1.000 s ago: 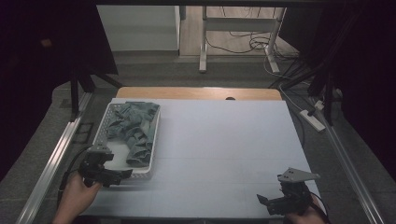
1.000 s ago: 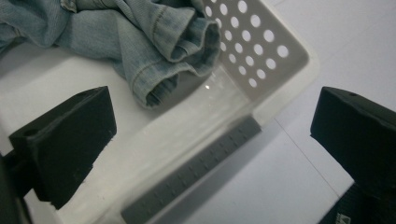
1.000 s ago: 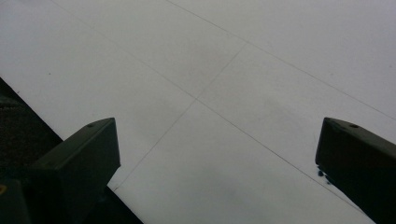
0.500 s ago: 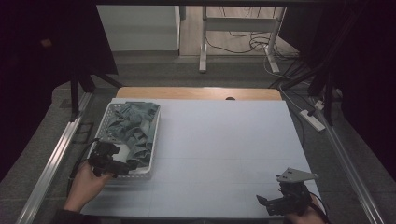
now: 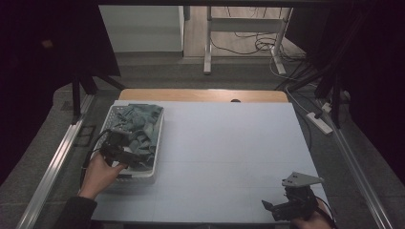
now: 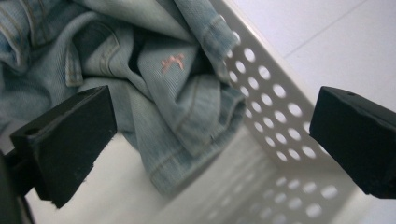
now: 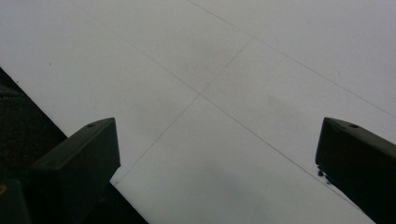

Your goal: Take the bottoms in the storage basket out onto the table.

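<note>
The left gripper hung wide open over the near end of the white perforated basket, with a folded hem of the soft, faded denim garment directly between its jaws; closing on that thick stitched fold, clear of the plastic wall to its right, looked the surest grab. The right gripper sat open and empty above the smooth pale table.

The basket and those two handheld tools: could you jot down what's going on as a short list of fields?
Basket: white perforated basket at the table's left
Contents: crumpled denim clothes
Left gripper: jaws wide open, over the basket's near end, aimed at the denim
Right gripper: jaws open, near the table's front right corner
Table: pale surface
</note>
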Motion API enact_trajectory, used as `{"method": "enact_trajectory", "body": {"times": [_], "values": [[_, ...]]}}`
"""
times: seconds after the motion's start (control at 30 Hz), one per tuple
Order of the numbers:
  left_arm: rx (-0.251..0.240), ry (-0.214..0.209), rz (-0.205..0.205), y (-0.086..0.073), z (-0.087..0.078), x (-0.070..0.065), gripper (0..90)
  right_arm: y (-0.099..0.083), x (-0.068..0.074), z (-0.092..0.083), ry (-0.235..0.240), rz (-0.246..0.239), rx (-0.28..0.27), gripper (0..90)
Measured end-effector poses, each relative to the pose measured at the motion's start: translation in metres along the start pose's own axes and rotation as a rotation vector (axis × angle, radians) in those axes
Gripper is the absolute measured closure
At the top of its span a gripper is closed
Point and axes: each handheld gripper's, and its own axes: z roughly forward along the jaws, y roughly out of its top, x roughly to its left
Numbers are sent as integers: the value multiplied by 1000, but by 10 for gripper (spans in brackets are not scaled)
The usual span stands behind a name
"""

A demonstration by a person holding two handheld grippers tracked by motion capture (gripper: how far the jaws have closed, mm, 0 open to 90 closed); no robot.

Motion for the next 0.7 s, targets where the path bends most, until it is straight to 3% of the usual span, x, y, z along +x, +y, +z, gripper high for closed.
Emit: {"method": "enact_trajectory", "body": {"times": [0.27, 0.7], "values": [[58, 41, -1, 13, 16, 9, 0, 0, 0, 0, 1, -5, 7, 1], [144, 46, -31, 28, 48, 26, 0, 0, 1, 1, 2, -10, 9, 0]]}}
